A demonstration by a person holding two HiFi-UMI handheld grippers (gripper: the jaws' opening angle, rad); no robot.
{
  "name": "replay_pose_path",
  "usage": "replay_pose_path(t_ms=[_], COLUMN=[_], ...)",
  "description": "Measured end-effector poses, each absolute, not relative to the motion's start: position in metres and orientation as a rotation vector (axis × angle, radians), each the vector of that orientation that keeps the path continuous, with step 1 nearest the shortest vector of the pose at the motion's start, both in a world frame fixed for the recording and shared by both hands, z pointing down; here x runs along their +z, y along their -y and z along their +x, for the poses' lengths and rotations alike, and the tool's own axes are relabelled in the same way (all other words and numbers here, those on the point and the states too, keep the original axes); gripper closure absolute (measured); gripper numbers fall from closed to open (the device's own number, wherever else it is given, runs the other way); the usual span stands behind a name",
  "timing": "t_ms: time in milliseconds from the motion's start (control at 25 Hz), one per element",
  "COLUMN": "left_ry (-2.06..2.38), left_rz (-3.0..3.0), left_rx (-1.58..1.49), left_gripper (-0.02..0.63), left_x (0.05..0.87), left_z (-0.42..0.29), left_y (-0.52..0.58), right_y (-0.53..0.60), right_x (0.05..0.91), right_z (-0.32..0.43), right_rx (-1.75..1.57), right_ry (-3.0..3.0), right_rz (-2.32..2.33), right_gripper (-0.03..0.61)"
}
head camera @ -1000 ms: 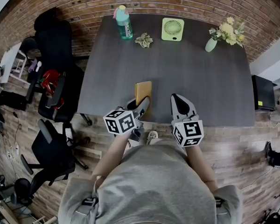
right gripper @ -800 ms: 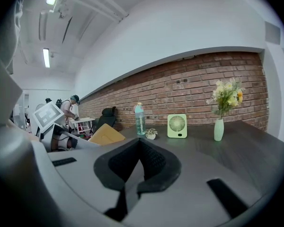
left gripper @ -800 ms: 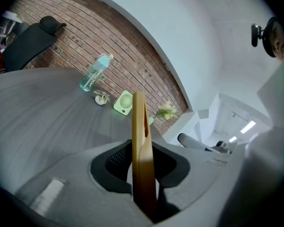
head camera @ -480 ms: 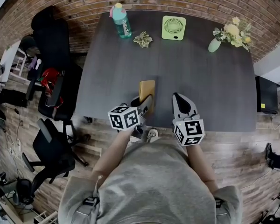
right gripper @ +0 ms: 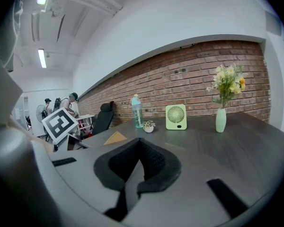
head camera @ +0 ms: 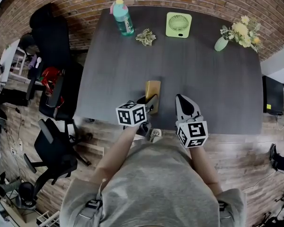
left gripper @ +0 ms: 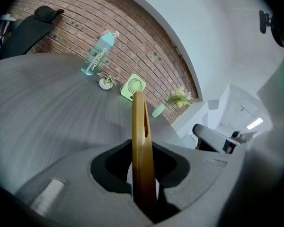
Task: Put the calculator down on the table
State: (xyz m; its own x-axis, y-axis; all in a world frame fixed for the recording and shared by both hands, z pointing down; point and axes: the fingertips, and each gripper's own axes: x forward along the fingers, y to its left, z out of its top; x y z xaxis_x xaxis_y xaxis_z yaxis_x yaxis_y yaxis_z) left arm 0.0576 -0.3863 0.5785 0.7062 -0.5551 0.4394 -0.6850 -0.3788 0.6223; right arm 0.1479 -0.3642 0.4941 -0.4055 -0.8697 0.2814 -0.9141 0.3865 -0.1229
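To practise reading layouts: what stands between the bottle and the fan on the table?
A small potted plant, seen in the head view, stands between the bottle and the fan.

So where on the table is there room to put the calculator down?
The whole middle of the table is bare, from the calculator in the left gripper up to the back row. The right side is bare too. Only the back edge is crowded: bottle, small plant, fan and flower vase.
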Motion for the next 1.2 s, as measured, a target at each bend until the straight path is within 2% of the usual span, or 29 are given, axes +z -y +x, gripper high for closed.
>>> replay_pose_path(t_ms=[1200], left_ry=[0.938], left_rz=[1.92], left_rx=[0.393], left_gripper=[0.525], left_x=[0.635], left_z=[0.068], left_y=[0.405], right_y=[0.366], right_x=[0.513], right_z=[0.154], right_rx=[0.421], right_ry=[2.432], right_rz=[1.596], right_gripper=[0.577])
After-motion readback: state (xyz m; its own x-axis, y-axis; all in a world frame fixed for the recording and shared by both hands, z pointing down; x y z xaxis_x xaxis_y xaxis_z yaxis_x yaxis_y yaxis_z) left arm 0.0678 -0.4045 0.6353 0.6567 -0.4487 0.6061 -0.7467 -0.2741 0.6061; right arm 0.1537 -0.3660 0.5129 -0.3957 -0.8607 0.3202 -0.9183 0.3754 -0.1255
